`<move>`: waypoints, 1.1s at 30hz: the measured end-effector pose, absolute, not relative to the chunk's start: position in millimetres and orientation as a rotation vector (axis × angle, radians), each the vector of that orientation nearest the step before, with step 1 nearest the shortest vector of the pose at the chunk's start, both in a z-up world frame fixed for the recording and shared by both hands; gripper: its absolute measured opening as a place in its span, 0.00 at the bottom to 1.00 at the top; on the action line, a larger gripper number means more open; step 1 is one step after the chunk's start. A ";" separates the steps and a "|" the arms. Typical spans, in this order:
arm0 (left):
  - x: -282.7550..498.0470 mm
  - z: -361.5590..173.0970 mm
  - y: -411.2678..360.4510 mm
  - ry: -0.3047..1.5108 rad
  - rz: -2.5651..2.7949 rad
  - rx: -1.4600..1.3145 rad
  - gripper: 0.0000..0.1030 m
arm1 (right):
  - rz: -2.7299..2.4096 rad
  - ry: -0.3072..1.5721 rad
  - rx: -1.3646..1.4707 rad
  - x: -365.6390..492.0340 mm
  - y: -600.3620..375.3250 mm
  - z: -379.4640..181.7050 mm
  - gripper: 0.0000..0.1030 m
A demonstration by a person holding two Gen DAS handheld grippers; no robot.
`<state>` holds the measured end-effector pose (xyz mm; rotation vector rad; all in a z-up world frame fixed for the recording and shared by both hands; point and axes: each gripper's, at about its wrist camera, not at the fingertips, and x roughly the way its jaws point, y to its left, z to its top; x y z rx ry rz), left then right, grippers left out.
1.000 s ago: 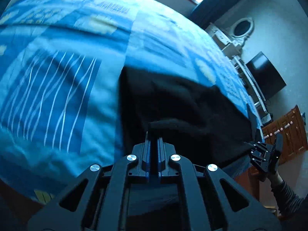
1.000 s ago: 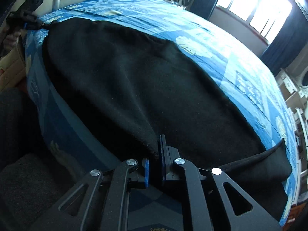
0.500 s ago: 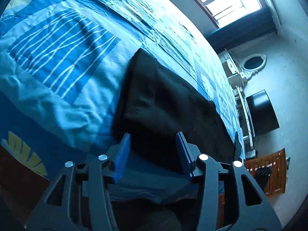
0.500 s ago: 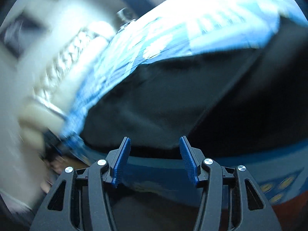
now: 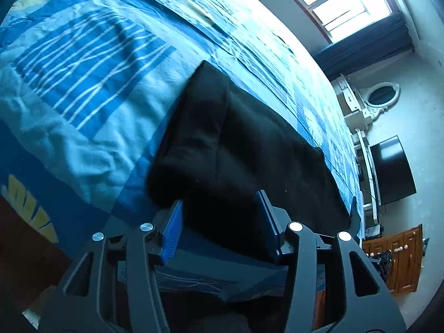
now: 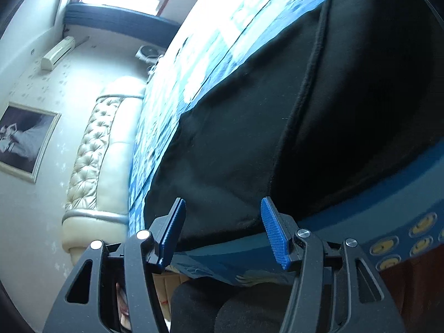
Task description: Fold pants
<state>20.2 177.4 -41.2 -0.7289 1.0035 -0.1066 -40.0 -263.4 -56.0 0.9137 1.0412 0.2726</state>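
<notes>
L gripper (image 5: 220,216): jaws part open, blue pads (image 5: 172,231) clear of cloth, nothing gripped. A sec ago it was clamped on a pinch of the black pants (image 5: 236,144); jaws have just been opening and the fabric now lies flat beyond the tips, toward 12 o'clock. Pants sit as a folded dark slab on the blue bedspread (image 5: 83,88), running from the near bed edge off to 3 o'clock. Further out at 2–3 o'clock: a dark TV (image 5: 394,172), oval mirror (image 5: 381,97), bright window (image 5: 344,2).

R gripper (image 6: 223,227): also part open, holding nothing; it too pinched the pants edge a sec ago, jaws have just been opening. View has rolled hard since then, so the bed tilts up to 1 o'clock. Pants (image 6: 249,127) spread just past the tips, a folded layer edge running 12 to 6 o'clock. At 9 o'clock: tufted headboard (image 6: 91,149), framed picture (image 6: 25,141); wall AC unit (image 6: 58,52) at 10.
</notes>
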 end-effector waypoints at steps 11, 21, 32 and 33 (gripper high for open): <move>20.5 -41.3 182.9 1.002 -0.085 -0.753 0.52 | 0.154 1.073 0.872 -28.2 -262.8 -65.7 0.55; 24.9 -37.5 175.2 1.039 0.006 -0.706 0.09 | 0.192 1.033 0.787 -26.2 -272.9 -47.9 0.09; 14.1 -43.5 170.5 1.068 -0.010 -0.564 0.11 | 0.235 1.108 0.825 -34.1 -290.8 -78.6 0.10; 13.2 -39.5 169.5 1.057 -0.014 -0.546 0.12 | 0.241 1.107 0.832 -36.5 -294.3 -74.5 0.10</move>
